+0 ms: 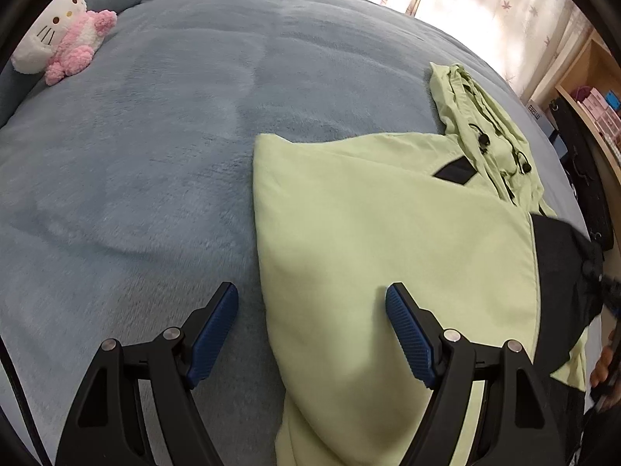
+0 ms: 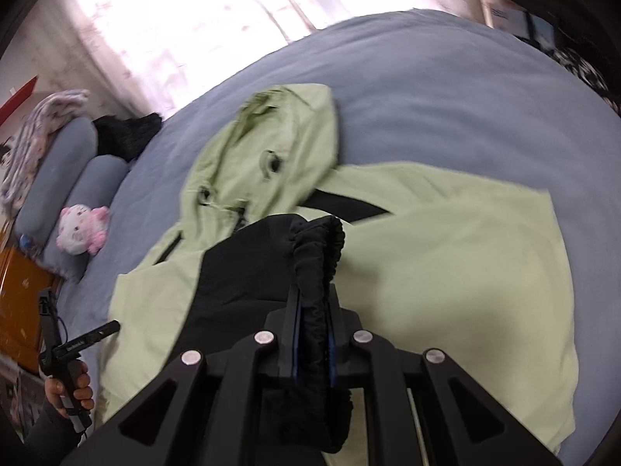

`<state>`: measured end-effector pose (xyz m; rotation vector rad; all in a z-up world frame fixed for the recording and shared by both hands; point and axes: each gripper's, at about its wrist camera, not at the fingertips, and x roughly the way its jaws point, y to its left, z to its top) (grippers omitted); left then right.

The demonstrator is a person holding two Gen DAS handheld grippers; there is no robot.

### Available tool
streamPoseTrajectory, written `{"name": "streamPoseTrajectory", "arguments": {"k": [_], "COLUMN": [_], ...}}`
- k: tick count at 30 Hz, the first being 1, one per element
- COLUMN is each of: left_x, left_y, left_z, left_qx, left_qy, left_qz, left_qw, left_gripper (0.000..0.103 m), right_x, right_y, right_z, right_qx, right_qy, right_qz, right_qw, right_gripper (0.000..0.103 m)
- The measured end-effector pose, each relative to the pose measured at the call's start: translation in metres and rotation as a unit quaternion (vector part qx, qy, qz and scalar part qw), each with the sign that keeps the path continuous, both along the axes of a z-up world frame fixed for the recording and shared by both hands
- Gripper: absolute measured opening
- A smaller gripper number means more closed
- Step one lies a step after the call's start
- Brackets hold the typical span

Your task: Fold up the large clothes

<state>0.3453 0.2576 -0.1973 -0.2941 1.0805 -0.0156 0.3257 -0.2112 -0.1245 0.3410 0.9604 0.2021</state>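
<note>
A pale green hooded jacket lies spread on the blue bed cover, its hood crumpled toward the window side and its body partly folded over already. The right gripper is pinched tight on the black gathered cuff of a sleeve, which drapes across the green body in the right wrist view. The left gripper hangs above the near edge of the jacket with its blue-padded fingers spread wide and nothing between them; one finger sits over the cover, the other over green cloth.

The cloth looks light, thin and limp (probably a smooth windbreaker sort of fabric), so I judge it will slide on itself and sag wherever it is not held. The elastic cuff is the thicker, bunched part and gives a sure hold; a flat panel would likely slip out of the pads unless pinched at a hem or seam. For the left side, the folded edge nearest the open fingers seems the sensible place to take hold. A pink and white plush toy rests well apart near the pillows.
</note>
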Motion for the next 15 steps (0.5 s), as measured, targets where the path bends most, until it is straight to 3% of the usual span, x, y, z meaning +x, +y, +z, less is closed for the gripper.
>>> {"name": "streamPoseTrajectory", "arguments": {"k": [3, 4, 5, 6, 8, 11, 15], "left_x": [0.009, 0.013, 0.016, 0.019, 0.024, 0.027, 0.031], "left_y": [-0.001, -0.001, 0.0, 0.001, 0.002, 0.0, -0.002], "left_z": [-0.003, -0.004, -0.005, -0.006, -0.006, -0.005, -0.016], "left_qx": [0.001, 0.0, -0.005, -0.009, -0.009, 0.023, 0.051], "left_qy": [-0.003, -0.004, -0.007, -0.007, -0.013, -0.032, -0.036], "left_qz": [0.005, 0.007, 0.007, 0.006, 0.012, 0.018, 0.022], "left_qw": [1.0, 1.0, 0.9999, 0.9999, 0.9998, 0.9991, 0.9978], "left_gripper": [0.076, 0.068, 0.05, 0.04, 0.011, 0.006, 0.006], "right_x": [-0.008, -0.009, -0.008, -0.007, -0.005, -0.002, 0.012], "right_y": [-0.015, -0.017, -0.022, -0.023, -0.022, -0.017, -0.009], "right_z": [-0.015, -0.02, -0.023, -0.026, -0.027, -0.026, -0.05], "right_qx": [0.007, 0.012, 0.016, 0.019, 0.017, -0.004, -0.048], "right_qy": [0.005, 0.008, 0.009, 0.01, 0.002, -0.021, 0.011], "right_qz": [-0.031, -0.034, -0.035, -0.036, -0.034, -0.029, -0.03], "right_qw": [0.999, 0.999, 0.999, 0.999, 0.999, 0.999, 0.998], "right_gripper": [0.009, 0.009, 0.009, 0.009, 0.009, 0.01, 0.012]}}
